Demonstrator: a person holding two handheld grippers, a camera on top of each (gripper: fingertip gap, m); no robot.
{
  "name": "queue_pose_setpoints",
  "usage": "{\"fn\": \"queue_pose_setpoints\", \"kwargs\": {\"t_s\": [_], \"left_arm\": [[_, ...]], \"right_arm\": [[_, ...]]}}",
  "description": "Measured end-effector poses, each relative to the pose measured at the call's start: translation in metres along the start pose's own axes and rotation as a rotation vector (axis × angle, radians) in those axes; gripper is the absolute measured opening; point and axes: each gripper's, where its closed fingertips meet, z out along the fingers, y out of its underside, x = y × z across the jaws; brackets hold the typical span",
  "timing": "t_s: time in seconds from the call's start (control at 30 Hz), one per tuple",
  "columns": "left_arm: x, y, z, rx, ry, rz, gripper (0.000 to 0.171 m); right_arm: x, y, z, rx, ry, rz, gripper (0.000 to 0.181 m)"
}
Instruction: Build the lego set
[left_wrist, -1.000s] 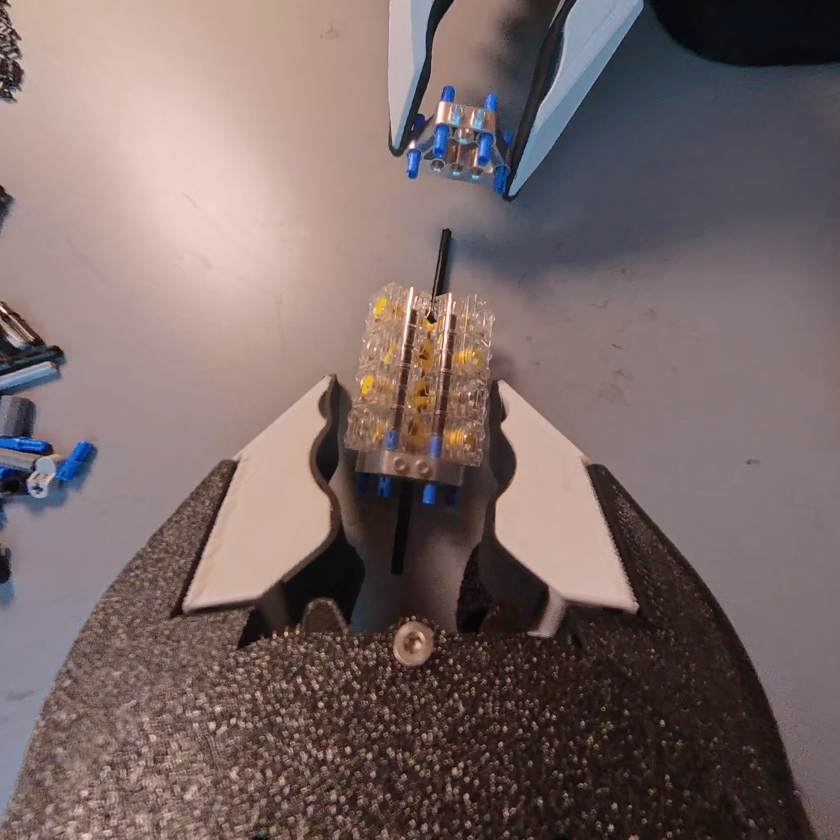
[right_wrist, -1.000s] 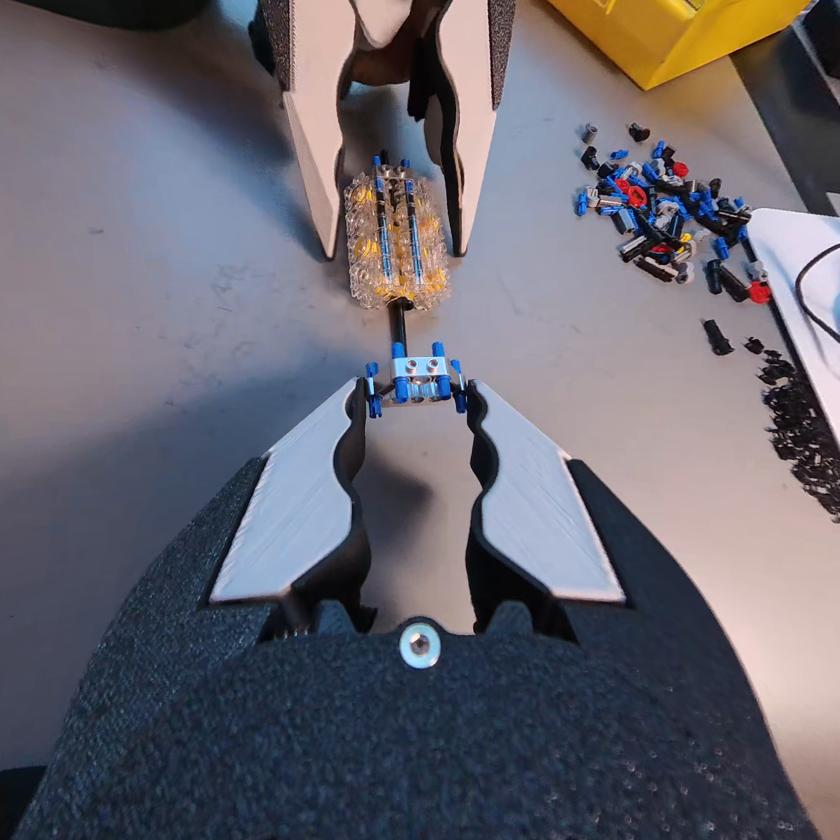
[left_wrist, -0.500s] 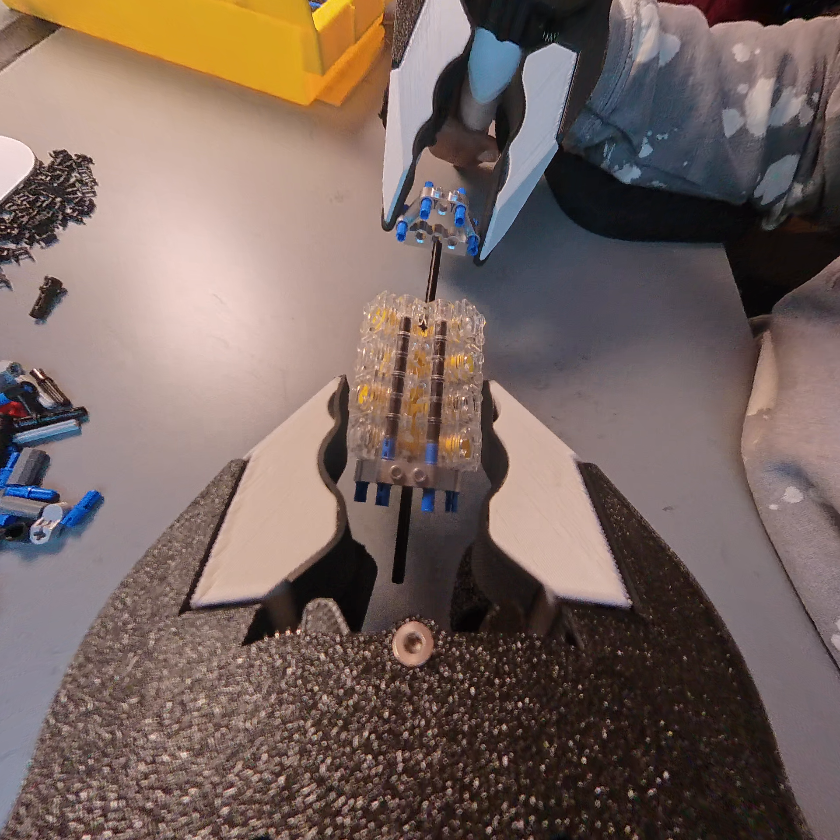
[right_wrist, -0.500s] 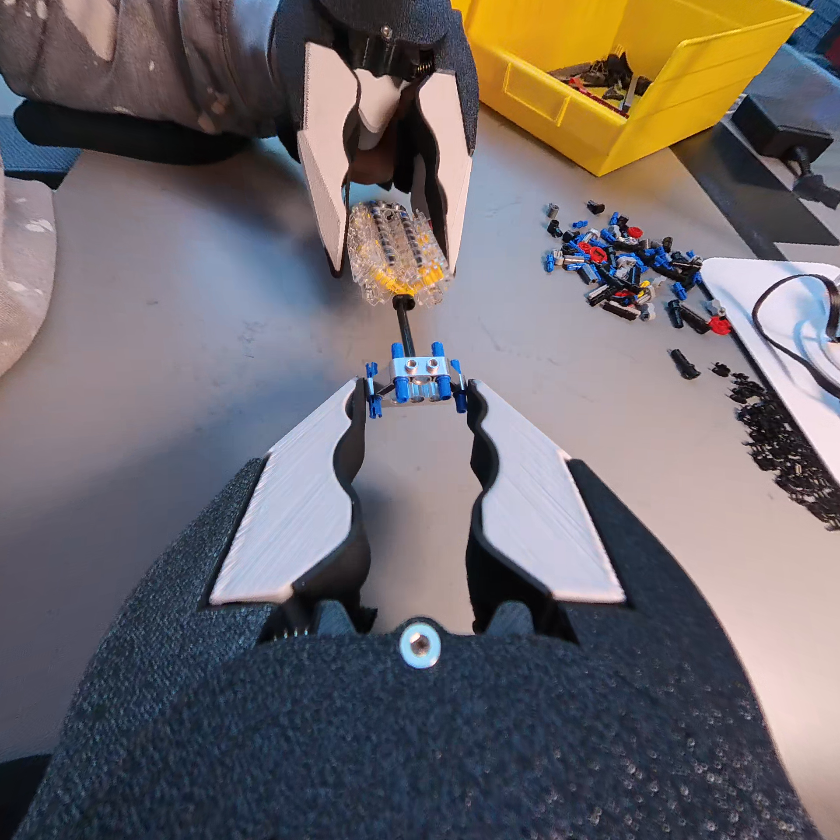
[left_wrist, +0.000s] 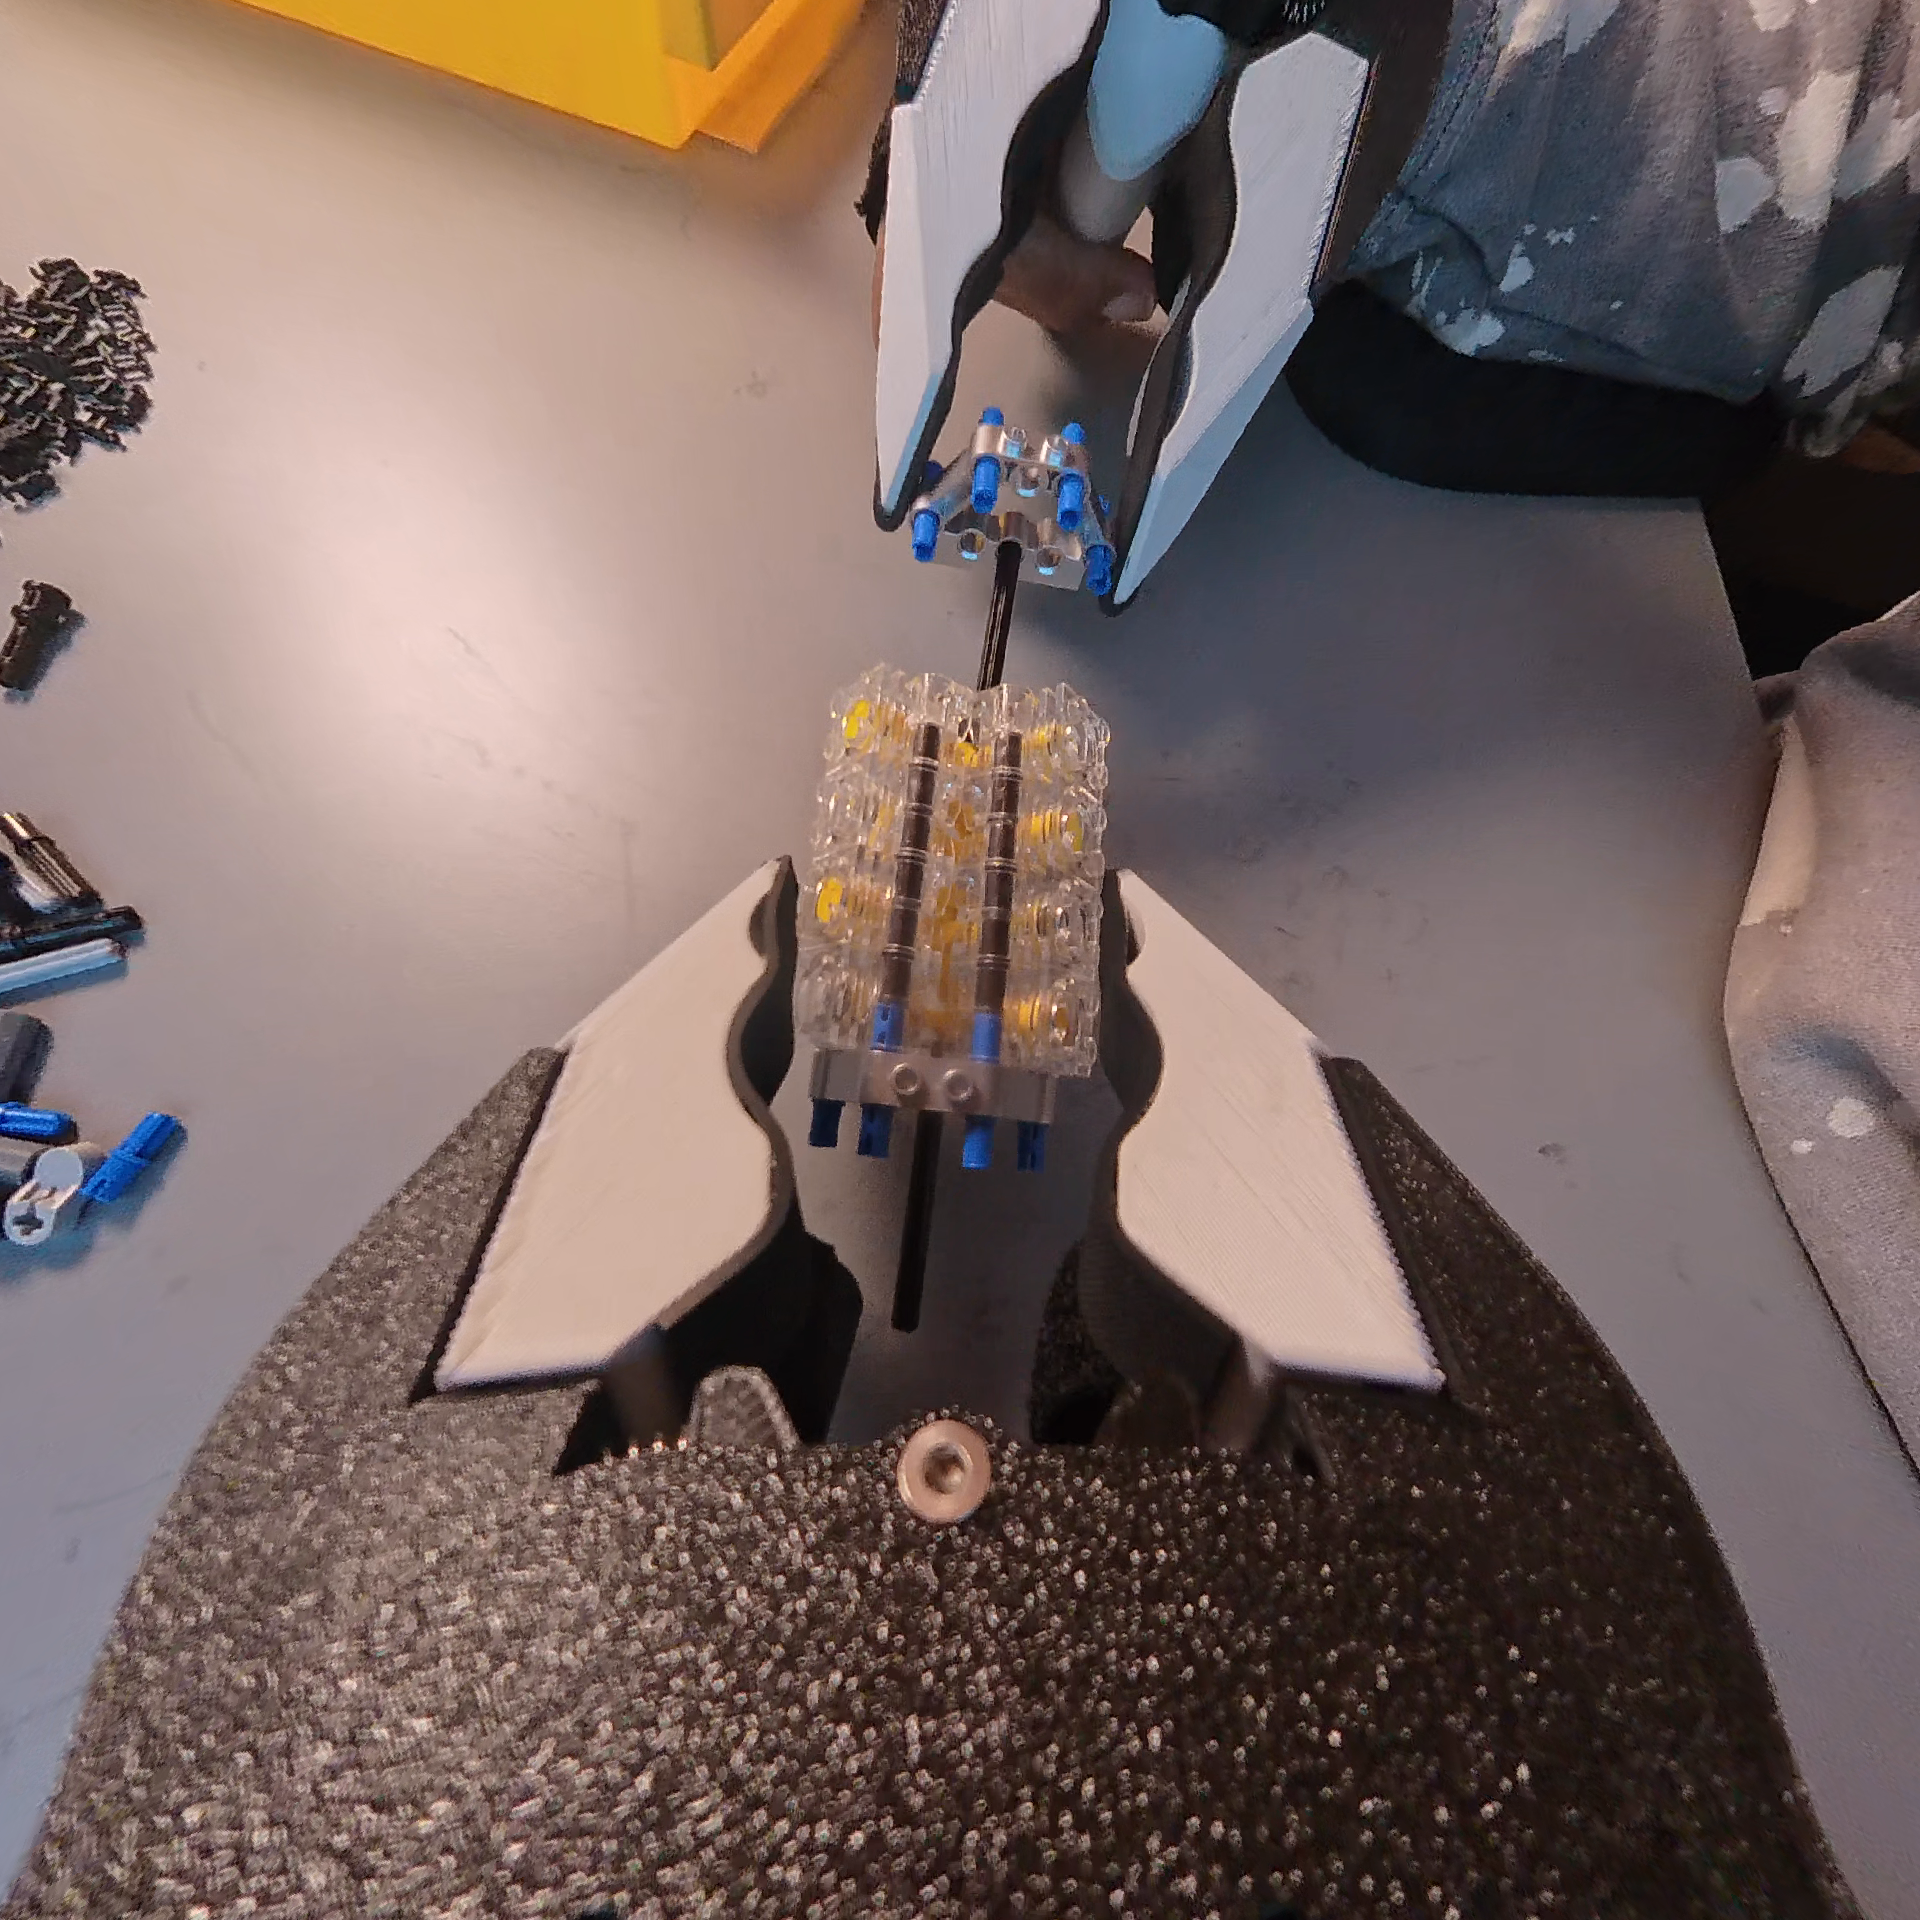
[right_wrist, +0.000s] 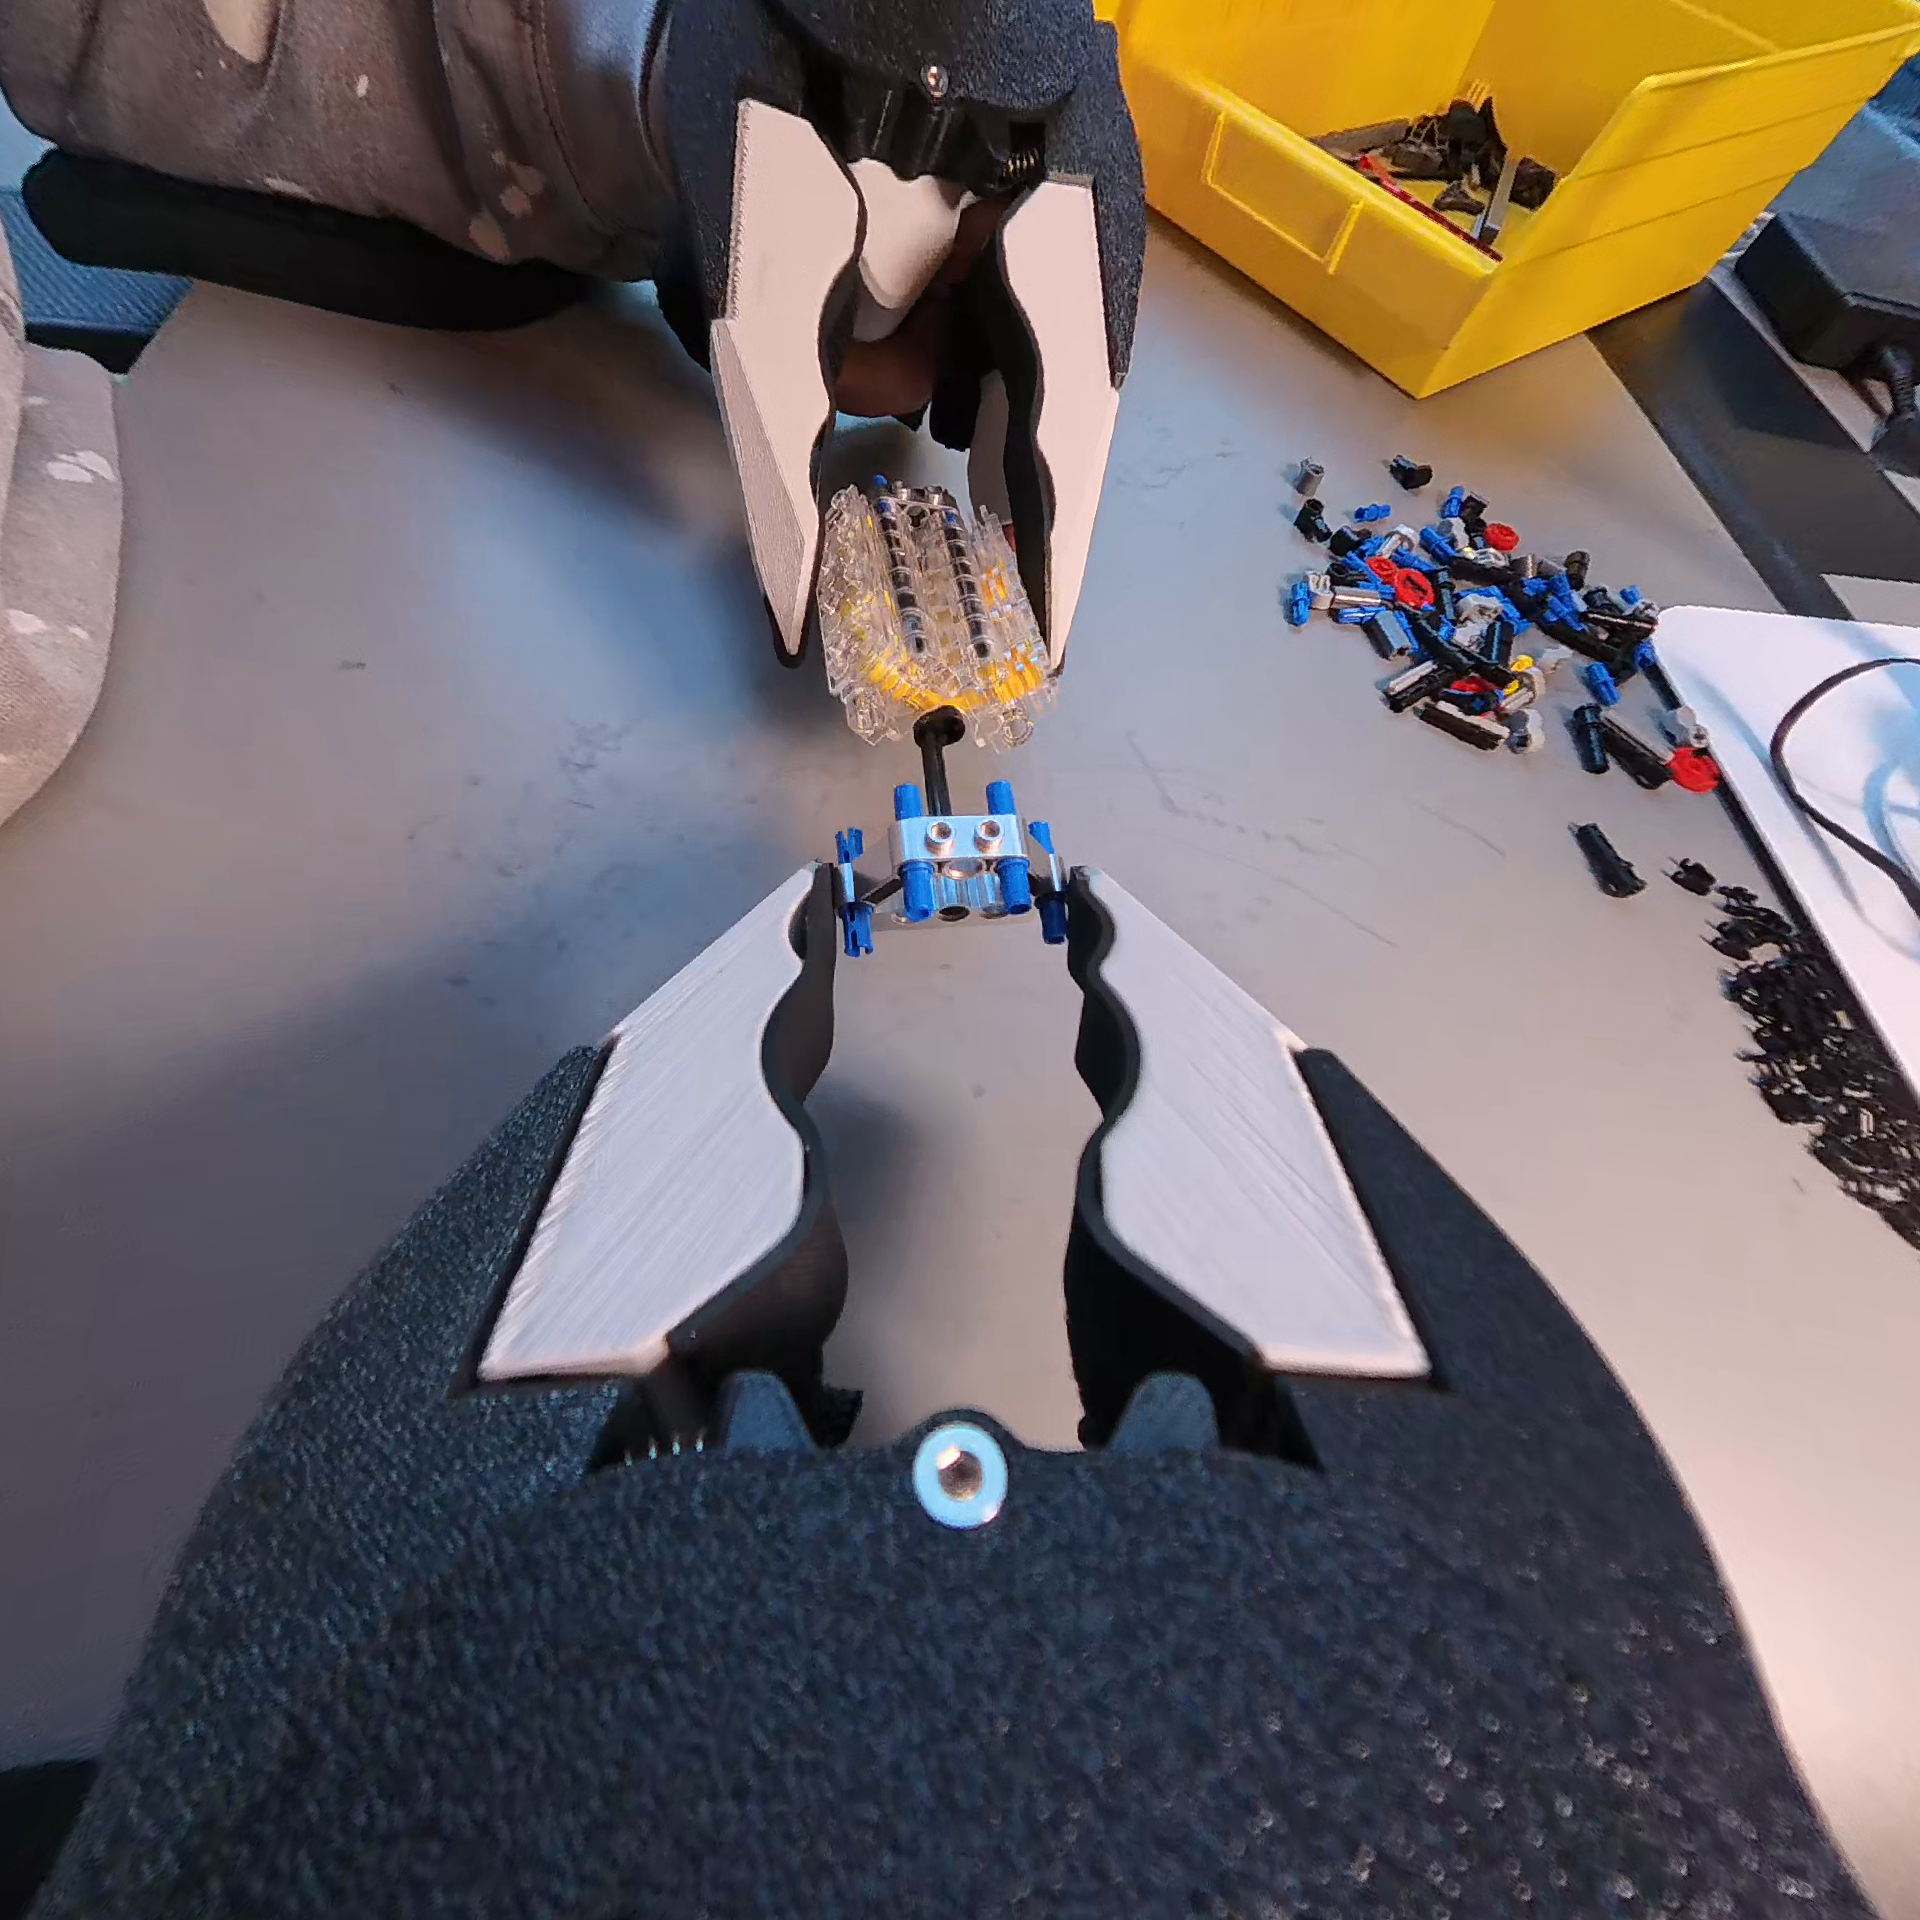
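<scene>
While the left hand-held gripper (left_wrist: 948, 935) squeezes a clear and yellow brick barrel (left_wrist: 954, 883), a thin black rod (left_wrist: 995, 634) sticks out of its far end. Farther off, the right hand-held gripper (right_wrist: 951, 894) pinches a small grey block with blue pegs (right_wrist: 951, 868) on the rod's tip, above the grey worktop (left_wrist: 416, 582).

Middle of tabletop (right_wrist: 416, 935) mostly bare grey, plenty of room to swing through on left side in right wrist view. Gap between two tongs tight: black axle (right_wrist: 940, 764) bridges it, clear-yellow block (right_wrist: 935, 613) at one end, grey piece with blue pins (right_wrist: 951, 868) at other. Right side cluttered: loose parts pile (right_wrist: 1475, 613), black bits heap (right_wrist: 1829, 1049), white board with cable (right_wrist: 1797, 707), yellow bin (right_wrist: 1507, 187) far right. Sleeve (right_wrist: 312, 135) blocks far left.
</scene>
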Motion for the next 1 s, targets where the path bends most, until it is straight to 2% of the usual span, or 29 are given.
{"fn": "queue_pose_setpoints", "kwargs": {"t_s": [0.5,0.67,0.77,0.9,1.0], "left_arm": [[0.004,0.016,0.014,-0.095,-0.020,0.053,0.056],[0.003,0.023,0.018,-0.139,-0.050,0.103,0.057],[0.004,0.023,0.018,-0.142,-0.055,0.107,0.058],[0.007,0.022,0.015,-0.127,-0.021,0.097,0.060],[0.009,0.019,0.009,-0.108,0.005,0.081,0.061]], "right_arm": [[-0.011,0.018,0.040,-0.216,0.042,-0.053,0.042],[-0.015,0.015,0.046,-0.219,0.044,-0.059,0.038],[-0.016,0.016,0.046,-0.225,0.042,-0.054,0.039],[-0.020,0.018,0.038,-0.214,0.000,-0.015,0.053],[-0.016,0.019,0.026,-0.193,-0.015,0.038,0.052]]}}
